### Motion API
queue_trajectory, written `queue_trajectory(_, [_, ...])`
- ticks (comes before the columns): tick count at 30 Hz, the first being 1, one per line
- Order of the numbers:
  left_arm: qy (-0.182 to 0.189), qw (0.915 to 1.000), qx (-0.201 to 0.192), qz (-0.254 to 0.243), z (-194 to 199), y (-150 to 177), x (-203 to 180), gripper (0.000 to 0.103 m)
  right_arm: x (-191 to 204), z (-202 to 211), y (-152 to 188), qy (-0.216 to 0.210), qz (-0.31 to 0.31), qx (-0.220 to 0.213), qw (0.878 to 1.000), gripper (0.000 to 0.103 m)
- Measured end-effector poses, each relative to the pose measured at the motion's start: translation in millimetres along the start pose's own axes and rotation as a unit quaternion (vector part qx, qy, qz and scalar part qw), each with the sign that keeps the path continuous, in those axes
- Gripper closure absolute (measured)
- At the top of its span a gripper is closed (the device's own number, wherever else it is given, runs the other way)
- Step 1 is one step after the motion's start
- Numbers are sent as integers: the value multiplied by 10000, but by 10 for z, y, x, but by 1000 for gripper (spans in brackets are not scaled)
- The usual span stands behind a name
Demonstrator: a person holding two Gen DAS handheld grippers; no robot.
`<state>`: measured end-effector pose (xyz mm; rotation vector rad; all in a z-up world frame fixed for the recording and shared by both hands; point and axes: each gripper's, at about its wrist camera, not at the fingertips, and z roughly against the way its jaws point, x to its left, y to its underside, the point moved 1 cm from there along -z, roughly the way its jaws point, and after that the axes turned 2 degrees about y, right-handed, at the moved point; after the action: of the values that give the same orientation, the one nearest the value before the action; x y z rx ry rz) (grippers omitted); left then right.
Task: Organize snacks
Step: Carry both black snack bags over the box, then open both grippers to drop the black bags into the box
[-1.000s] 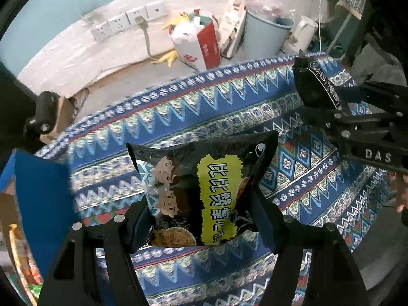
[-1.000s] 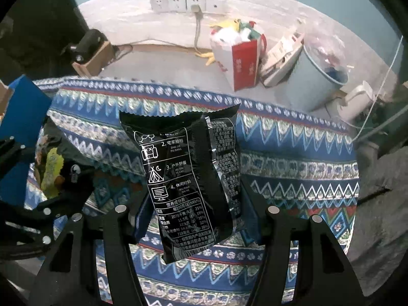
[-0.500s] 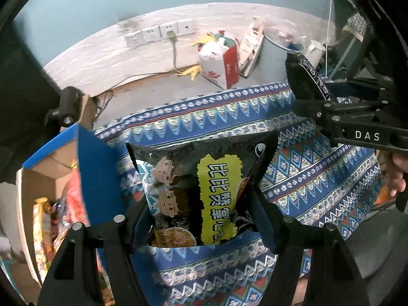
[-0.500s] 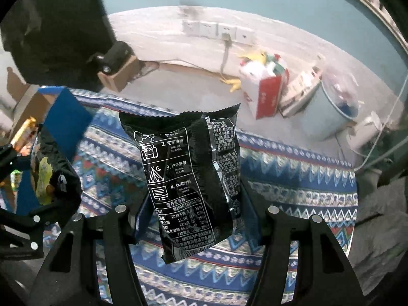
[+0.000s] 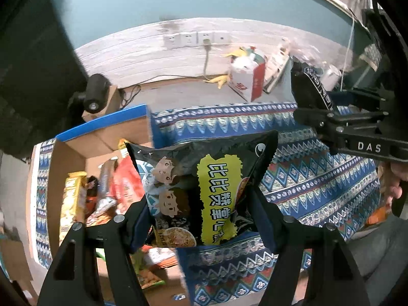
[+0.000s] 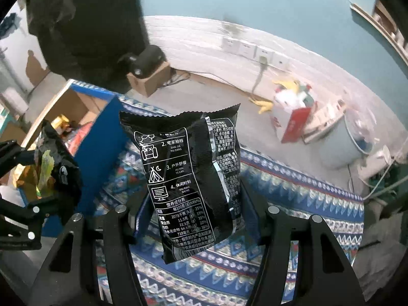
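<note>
Two claws were loaded, one packet each. At the far left the open cardboard box [image 5: 76, 153] lay with its blue rim [image 5: 102, 123] beside the patterned cloth [image 5: 318, 186], snack packs [image 5: 119, 191] crowding its floor. My left claw [image 5: 201, 219] was clenched on the black packet with the yellow label [image 5: 204, 191], hanging over the box's right edge, half above the box, half above cloth. To the right, my right claw [image 6: 196, 216] gripped the black packet [image 6: 188, 178] with its printed back facing me, above open cloth, the box's blue wall [image 6: 102, 137] just left of it.
</note>
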<state>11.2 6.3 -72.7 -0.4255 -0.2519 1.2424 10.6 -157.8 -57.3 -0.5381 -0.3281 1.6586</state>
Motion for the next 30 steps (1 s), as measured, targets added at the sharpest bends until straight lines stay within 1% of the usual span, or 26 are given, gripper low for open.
queue_trajectory(6, [-83,9995,-123,274,112,59,330,31,390,1,-216,-159,216,-82,9996,43])
queue_trajectory(14, [-368,9969,-150,684,137,187,842,31,888,-89,-413,-378,489,-89,9980,43])
queue_trajectory(19, [-414,9941,-111,998,109,259,1148,31,1119,-181,-524,-503,613,-65,9968,43])
queue_trajectory(25, [-435,9905,51,1307,4,352,1364,30,1407,-274,-630,-670,744,-31,9950,42])
queue_trajectory(27, [-503,9886,109,1417,-21,383,1439,29,1481,-314,-656,-722,762,6,9945,42])
queue_trajectory(28, [-532,9879,122,1454,-23,392,1467,29,1522,-338,-669,-759,773,30,9941,42])
queue_trajectory(30, [-605,9864,151,1522,-12,405,1526,24,1588,-394,-697,-831,782,87,9934,42])
